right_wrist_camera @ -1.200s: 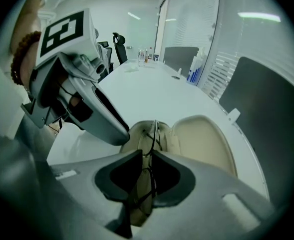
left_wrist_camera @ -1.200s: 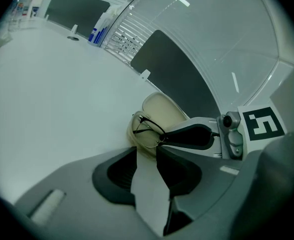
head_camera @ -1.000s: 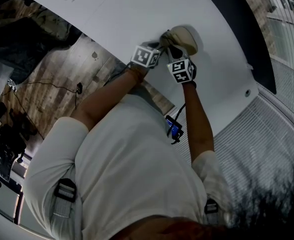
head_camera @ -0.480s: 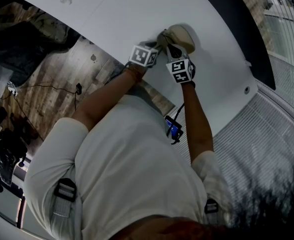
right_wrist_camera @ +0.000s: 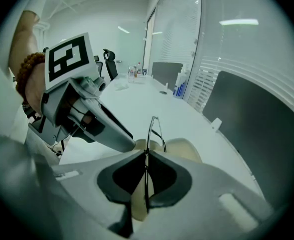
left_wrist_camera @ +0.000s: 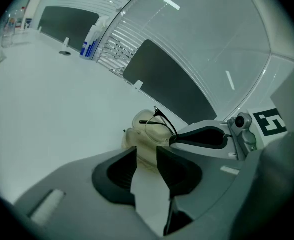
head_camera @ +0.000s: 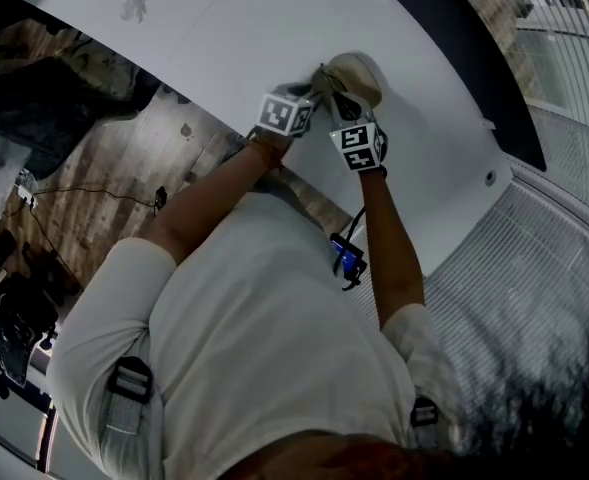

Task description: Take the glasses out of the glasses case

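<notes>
glasses (left_wrist_camera: 154,130) raised — right gripper (right_wrist_camera: 147,152) jaws clamp them; left gripper (left_wrist_camera: 147,153) jaws widened at case (right_wrist_camera: 187,150)

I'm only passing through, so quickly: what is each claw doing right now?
Left claw: open, jaws just widened, edge of the glasses case between them.
Right claw: closed on the glasses, pinching the thin frame.

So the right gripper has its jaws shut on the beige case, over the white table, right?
Not quite: the right gripper is shut on the glasses, not the beige case. The right gripper view shows the thin dark frame pinched between its jaws, with the case beyond them, over the white table.
</notes>
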`<state>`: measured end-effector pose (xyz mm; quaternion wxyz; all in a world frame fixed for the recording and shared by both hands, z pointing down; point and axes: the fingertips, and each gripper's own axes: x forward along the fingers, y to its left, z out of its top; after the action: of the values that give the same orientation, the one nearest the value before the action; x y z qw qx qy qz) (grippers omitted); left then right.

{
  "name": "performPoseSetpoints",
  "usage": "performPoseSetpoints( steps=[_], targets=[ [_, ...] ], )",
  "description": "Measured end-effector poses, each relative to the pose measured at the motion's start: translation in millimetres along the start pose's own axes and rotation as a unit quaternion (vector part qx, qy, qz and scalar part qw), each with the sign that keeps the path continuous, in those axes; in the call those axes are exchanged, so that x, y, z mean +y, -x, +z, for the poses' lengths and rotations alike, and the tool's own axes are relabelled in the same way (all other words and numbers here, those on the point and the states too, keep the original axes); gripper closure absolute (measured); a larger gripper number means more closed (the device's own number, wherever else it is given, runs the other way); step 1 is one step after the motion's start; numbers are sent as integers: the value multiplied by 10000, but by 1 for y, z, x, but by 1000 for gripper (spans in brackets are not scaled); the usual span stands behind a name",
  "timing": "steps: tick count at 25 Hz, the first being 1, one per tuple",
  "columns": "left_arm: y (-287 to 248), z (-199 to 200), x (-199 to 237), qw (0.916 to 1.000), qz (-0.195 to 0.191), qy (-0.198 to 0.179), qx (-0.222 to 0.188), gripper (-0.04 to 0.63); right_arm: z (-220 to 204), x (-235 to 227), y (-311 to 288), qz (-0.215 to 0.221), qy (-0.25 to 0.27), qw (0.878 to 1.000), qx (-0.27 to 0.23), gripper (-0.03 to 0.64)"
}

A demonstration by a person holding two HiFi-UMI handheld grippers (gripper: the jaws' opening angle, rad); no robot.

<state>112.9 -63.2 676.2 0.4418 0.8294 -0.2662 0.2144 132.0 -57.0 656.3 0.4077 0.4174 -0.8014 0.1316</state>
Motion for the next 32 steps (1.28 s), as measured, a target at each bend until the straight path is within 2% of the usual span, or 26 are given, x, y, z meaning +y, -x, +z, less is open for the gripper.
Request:
performPoseSetpoints(
  steps=[10,19,25,32],
  targets=[
    [10,18,-21,9996,-43,-198,-186,468,9,-10,26,-296,-86,9992,-259,598],
    [-1,5,-42,9990,-223,-391,5,469,-8,-12,41,-508,-216,9982,-216,597],
    [-21,-14,-77,9961,-516,-640,323,469,-42,-21,69,-858,-581,9945,-119,598],
    [-49,-53,-140,9846,-1045,-1113,851,471,-107,-26,122,-1476,-1208,9816,121,598]
  ],
)
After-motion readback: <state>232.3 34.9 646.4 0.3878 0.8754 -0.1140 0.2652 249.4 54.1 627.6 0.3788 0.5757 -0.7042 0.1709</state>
